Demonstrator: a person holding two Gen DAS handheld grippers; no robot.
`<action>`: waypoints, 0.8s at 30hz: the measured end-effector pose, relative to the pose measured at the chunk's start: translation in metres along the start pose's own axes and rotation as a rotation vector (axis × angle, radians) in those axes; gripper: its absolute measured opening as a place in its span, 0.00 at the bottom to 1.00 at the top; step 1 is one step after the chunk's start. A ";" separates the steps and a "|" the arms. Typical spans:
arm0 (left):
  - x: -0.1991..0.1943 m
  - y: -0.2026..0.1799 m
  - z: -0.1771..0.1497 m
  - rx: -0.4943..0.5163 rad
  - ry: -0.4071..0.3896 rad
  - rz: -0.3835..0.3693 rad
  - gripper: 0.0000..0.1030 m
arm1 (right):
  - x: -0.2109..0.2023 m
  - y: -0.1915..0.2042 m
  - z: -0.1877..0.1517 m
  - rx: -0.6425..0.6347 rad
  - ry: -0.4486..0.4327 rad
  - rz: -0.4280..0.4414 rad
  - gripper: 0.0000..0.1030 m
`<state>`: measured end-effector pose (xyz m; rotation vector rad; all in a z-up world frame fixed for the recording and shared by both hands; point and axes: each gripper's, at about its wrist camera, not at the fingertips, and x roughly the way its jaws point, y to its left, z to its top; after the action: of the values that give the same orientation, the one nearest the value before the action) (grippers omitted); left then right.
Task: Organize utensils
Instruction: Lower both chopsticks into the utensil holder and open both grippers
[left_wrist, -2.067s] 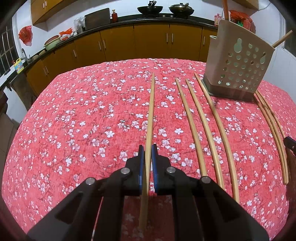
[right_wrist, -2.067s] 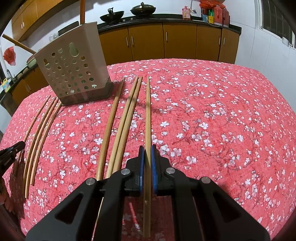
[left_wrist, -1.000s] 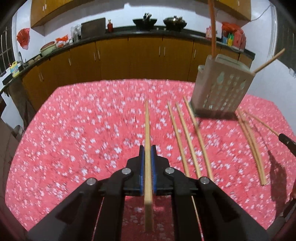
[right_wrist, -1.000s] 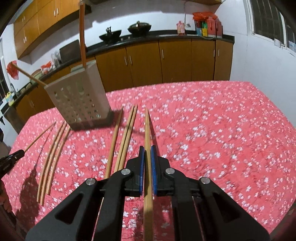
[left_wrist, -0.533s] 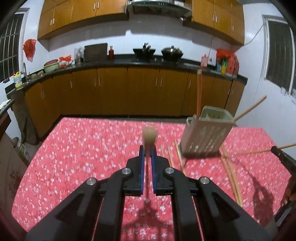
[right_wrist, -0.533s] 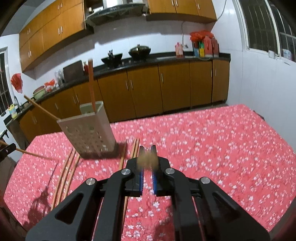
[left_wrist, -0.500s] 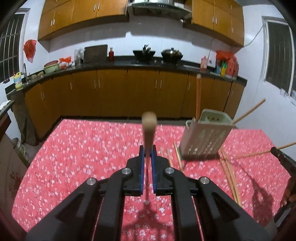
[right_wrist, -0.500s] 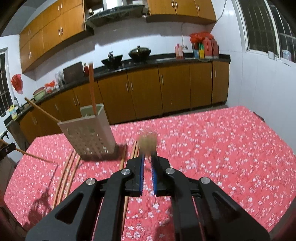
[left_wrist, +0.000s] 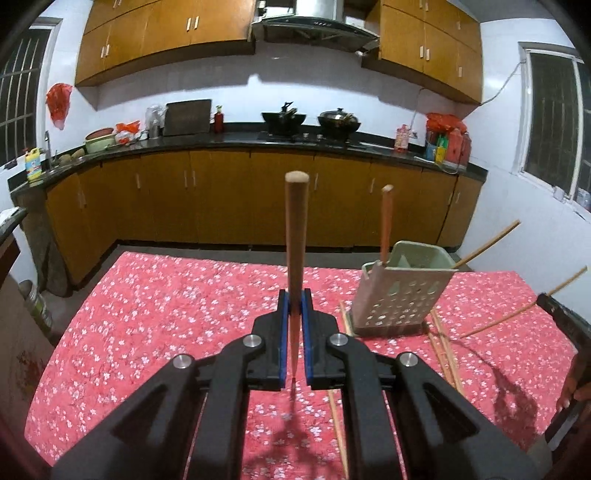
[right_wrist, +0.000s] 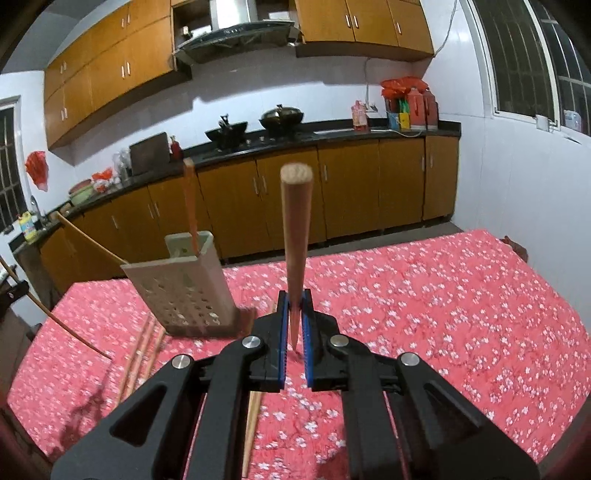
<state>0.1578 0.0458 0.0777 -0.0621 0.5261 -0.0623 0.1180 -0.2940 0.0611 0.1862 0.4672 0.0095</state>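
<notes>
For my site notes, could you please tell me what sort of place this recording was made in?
A home kitchen, most likely: a range hood hangs above two woks on the black countertop, with wooden cabinets beneath.

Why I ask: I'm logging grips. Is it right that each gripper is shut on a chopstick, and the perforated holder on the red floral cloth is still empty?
Not quite. The holder is not empty: the left wrist view shows two sticks already standing in it. The rest holds: the left gripper and right gripper are each shut on a chopstick, and the holder stands on the cloth.
</notes>
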 end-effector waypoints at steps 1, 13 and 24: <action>-0.004 -0.003 0.004 0.004 -0.009 -0.019 0.08 | -0.004 0.001 0.005 0.003 -0.010 0.015 0.07; -0.042 -0.051 0.057 0.042 -0.125 -0.208 0.08 | -0.053 0.030 0.071 0.009 -0.129 0.270 0.07; -0.027 -0.075 0.106 -0.016 -0.232 -0.218 0.08 | -0.011 0.057 0.084 -0.047 -0.117 0.237 0.07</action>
<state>0.1851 -0.0225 0.1885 -0.1401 0.2866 -0.2608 0.1476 -0.2529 0.1496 0.1938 0.3256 0.2404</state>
